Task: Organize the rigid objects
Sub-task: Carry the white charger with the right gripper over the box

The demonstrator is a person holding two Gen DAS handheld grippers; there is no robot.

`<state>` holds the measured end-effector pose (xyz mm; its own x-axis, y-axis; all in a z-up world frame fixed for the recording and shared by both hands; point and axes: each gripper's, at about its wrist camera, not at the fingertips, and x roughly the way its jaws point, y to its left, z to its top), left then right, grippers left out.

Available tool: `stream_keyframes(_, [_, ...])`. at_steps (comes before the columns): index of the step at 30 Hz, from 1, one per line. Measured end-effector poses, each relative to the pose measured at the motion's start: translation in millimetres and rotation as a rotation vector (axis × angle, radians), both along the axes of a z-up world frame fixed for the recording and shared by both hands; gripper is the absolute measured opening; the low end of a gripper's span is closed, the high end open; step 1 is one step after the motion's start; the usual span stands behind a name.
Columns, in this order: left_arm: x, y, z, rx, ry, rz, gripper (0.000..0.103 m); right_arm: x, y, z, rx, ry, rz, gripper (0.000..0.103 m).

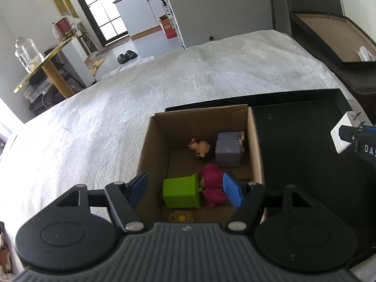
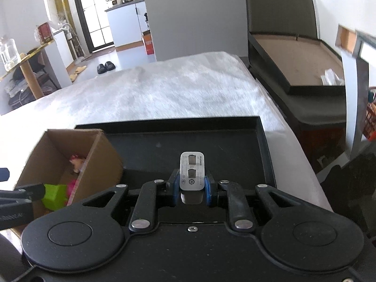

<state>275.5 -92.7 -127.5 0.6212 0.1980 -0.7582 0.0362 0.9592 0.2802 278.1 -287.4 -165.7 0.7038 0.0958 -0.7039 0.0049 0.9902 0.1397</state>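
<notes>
White, fuzzy fabric covers the bed point(image 1: 164, 75), the broadest surface in view; its far end runs out toward a blurred kitchen. On the bed's near right part lies a flat black tray point(image 2: 188, 141) with a low raised rim, its near edge hidden behind the right claw body. A brown corrugated cardboard box point(image 1: 155, 145) stands open-topped on the tray's left side, its near wall cut off by the left claw's body.

Inside the box, at the far right corner, sits a grey-lilac cube point(image 1: 228, 151) with a soft-looking pale top. A lime-green block point(image 1: 182, 192) with hard flat faces sits near the front, touching a magenta figure point(image 1: 212, 185) — rounded, its details hard to make out. A small tan-and-red figurine point(image 1: 199, 146) lies toward the far wall, blurred. A little yellow-centred piece point(image 1: 181, 217) is half hidden at the near wall.

Left claw point(image 1: 185, 190) hangs over the box with blue pads spread wide, holding nothing. Right claw point(image 2: 191, 188) is clamped on a white charger point(image 2: 192, 174) — glossy, rounded rectangle, two metal prongs facing up — above the tray's middle.
</notes>
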Motion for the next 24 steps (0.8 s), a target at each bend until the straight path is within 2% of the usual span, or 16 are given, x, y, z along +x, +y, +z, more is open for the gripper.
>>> stream_keyframes(13, [-1.9, 46.0, 2.4, -0.077, 0.001, 0.058, 0.069, -1.7, 56.4, 27.1, -0.028, -0.03, 0.08, 0.02])
stream_keyframes(24, [-1.1, 84.1, 0.2, -0.138, 0.004, 0.107, 0.069, 2.9, 99.2, 32.7, -0.051, -0.016, 0.152, 0.02])
